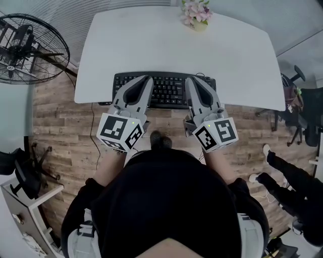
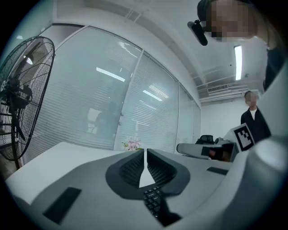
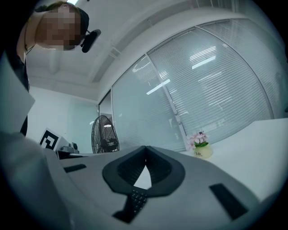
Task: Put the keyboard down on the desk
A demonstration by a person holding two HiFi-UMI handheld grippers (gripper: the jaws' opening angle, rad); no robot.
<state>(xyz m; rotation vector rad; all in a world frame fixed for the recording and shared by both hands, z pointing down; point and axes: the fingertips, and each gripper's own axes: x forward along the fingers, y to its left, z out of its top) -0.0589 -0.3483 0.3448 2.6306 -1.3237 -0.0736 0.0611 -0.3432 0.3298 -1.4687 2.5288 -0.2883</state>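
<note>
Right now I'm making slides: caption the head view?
Left claw and right claw, both shut, over black keyboard at white desk's edge.

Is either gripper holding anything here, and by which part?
Nothing is held. The left gripper and right gripper have their jaws together with nothing between them, over the keyboard, which lies at the desk's near edge.

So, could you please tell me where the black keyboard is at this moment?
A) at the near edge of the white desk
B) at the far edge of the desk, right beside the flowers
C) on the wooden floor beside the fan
A: in the head view the keyboard sits at the near edge of the white desk, well apart from the flowers at the far edge and the fan off to the left.
</note>
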